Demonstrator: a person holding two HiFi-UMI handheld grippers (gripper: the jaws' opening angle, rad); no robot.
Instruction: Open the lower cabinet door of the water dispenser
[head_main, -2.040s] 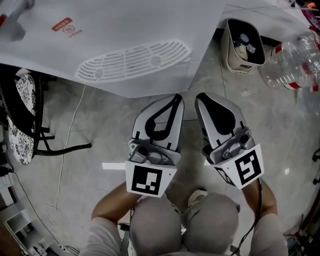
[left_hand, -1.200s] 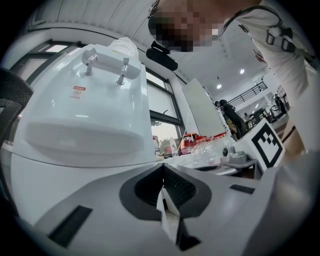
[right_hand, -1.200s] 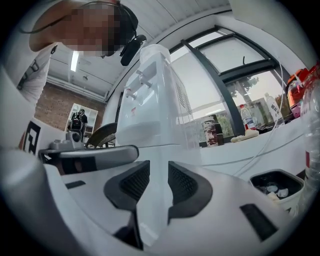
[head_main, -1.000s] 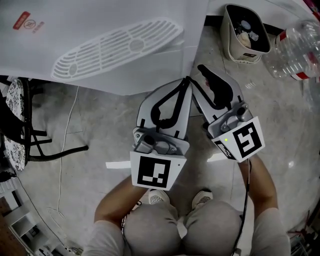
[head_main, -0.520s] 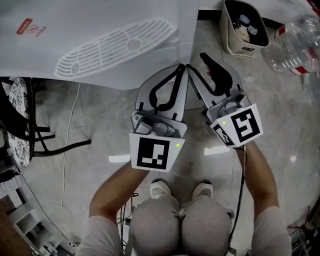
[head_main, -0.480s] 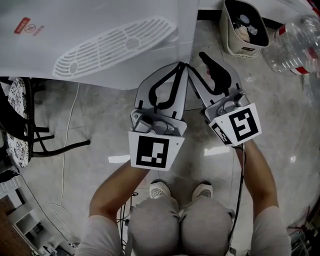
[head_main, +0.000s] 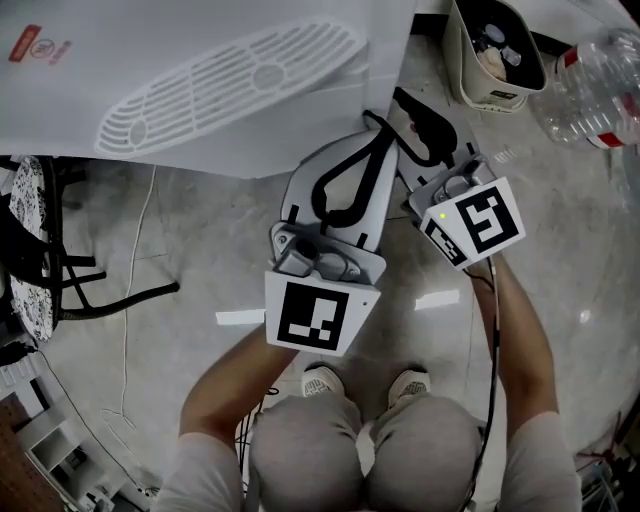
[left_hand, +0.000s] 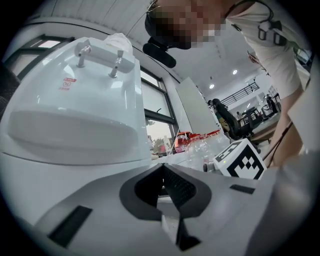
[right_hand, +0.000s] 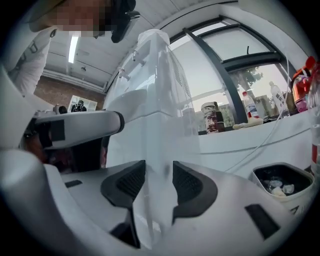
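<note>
1. Step in hand: the grasp on the door edge. The right gripper (right_hand: 159, 186) has its jaws clenched on a thin white vertical edge at the front corner of the water dispenser (head_main: 180, 30). This edge is judged to be the free edge of the lower cabinet door (right_hand: 158, 150).
2. The left gripper (left_hand: 162, 172) is clenched on nothing, pads together. It sits just beside the right gripper, close under the dispenser's front, and takes no part in the grasp.
3. Location: the dispenser stands on the floor straight ahead of the person. The door is on its lower front, below the drip grille (head_main: 228, 85).
4. Next move, as judged: hold the clamp and draw the edge outward in an arc about the hinge, keeping the left gripper clear of the swing.
5. Not readable:
   - The head view looks down on the dispenser, so the door face, hinge side and any handle are hidden.
   - Whether the door has left its seat cannot be told.
   - The waste bin (head_main: 495, 45) and plastic bottle (head_main: 600, 90) lie to the right — possibly near the swing path.
</note>
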